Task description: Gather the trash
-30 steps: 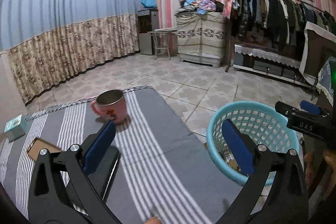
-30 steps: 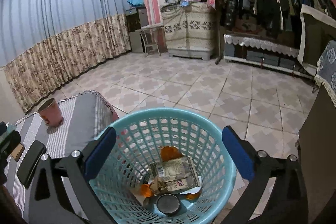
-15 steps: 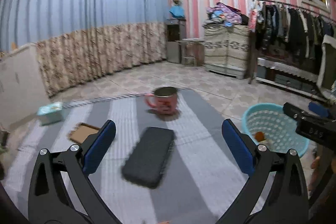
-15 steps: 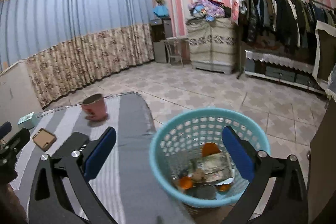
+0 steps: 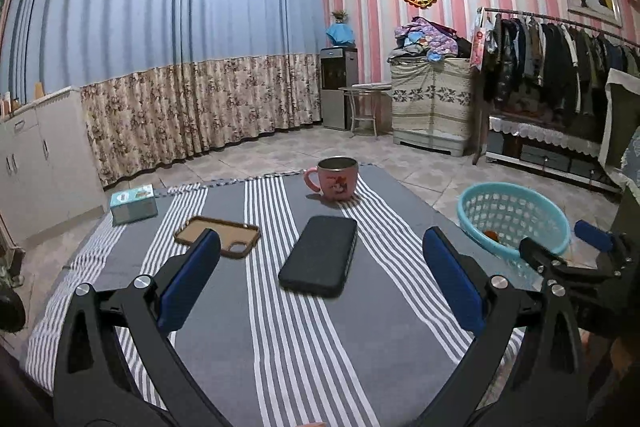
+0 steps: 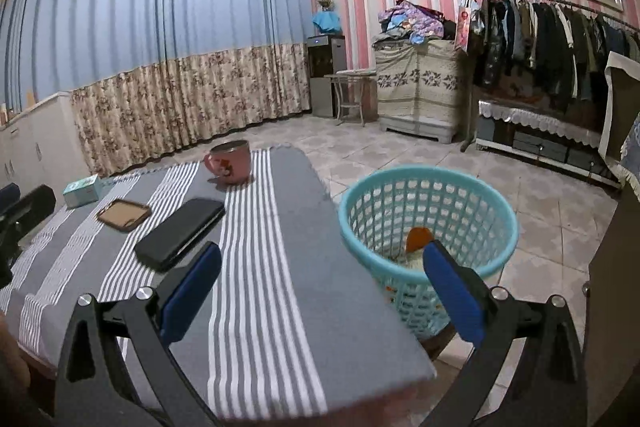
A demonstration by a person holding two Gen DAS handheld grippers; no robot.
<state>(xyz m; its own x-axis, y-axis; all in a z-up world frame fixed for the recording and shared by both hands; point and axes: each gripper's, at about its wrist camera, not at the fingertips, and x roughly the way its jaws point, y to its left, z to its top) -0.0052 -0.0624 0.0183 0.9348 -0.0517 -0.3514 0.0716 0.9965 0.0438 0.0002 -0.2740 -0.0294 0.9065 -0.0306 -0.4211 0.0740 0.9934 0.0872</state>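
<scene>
Turquoise plastic, that basket (image 6: 428, 223), and it sits on the tiled floor just off the table's right edge with trash already in the bottom: an orange scrap (image 6: 418, 238) shows through the lattice. It looks light and a bit flexible, so if you need to shift it, take the rolled rim, not the thin mesh wall. Your left gripper (image 5: 320, 281) hangs over the striped cloth (image 5: 280, 327) with its jaws wide apart and nothing between them; your right gripper (image 6: 322, 293) is likewise spread and empty, straddling the table edge and the basket. What remains up top is a pink mug (image 5: 334, 179), a black phone (image 5: 319, 255), a brown phone case (image 5: 218, 233) and a small tissue box (image 5: 134, 203), and I'd judge none of it trash. You've open room mid-table; mind the near right corner, where the cloth drops away.
</scene>
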